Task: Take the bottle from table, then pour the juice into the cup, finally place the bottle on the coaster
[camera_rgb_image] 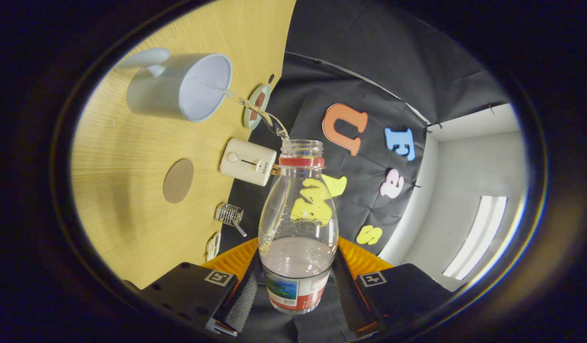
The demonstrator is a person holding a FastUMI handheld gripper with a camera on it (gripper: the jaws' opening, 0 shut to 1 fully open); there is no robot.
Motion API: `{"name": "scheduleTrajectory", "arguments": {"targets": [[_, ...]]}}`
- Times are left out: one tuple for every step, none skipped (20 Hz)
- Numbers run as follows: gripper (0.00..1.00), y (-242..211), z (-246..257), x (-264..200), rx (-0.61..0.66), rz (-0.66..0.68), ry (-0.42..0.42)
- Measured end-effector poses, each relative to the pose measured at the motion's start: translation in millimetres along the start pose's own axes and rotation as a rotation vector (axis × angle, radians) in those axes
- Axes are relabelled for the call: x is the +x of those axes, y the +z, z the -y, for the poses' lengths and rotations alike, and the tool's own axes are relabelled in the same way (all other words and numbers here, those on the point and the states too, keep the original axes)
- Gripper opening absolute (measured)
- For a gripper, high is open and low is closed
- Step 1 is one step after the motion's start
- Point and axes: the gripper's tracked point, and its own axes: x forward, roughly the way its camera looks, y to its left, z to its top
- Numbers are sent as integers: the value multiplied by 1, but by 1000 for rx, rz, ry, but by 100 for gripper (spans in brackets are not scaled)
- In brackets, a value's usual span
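Gripper point(297, 286) clamps both fingers on the clear plastic bottle with red neck ring point(298, 224), tilted over the wooden desk point(131, 200). A thin stream runs from its mouth into the pale blue cup point(179, 88). The round brown coaster point(178, 180) lies beside a cream toaster point(248, 161).

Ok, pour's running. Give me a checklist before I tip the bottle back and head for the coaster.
1. Tongs shut on the bottle, both fingers pressing: ok.
2. Stream landing inside the cup: ok.
3. Cup upright on the table: ok.
4. Cup fill level: cannot tell.
5. Coaster bare, ready for the bottle: ok.
6. Bottle emptied: not ok, liquid remains.
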Motion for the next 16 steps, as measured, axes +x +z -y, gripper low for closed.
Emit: {"name": "scheduleTrajectory", "arguments": {"targets": [[81,-1,0,2,-2,0,0],[81,-2,1,3,-6,0,-2],[81,-1,2,2,-15,1,-1],[81,-2,3,1,-25,4,-5],[81,-1,5,2,-31,8,-8],[81,-2,5,2,-34,10,-7],[81,-3,5,3,-37,12,-10],[81,-3,6,2,-38,13,-11],[81,-4,7,2,-39,12,-11],[81,-6,7,2,-44,9,-10],[81,-5,8,2,-54,12,-13],[81,-4,9,2,-62,14,-17],[81,-4,9,2,-66,14,-16],[81,-3,9,3,-68,16,-17],[81,-3,9,3,-71,18,-17],[81,-1,8,3,-78,24,-16]]}}
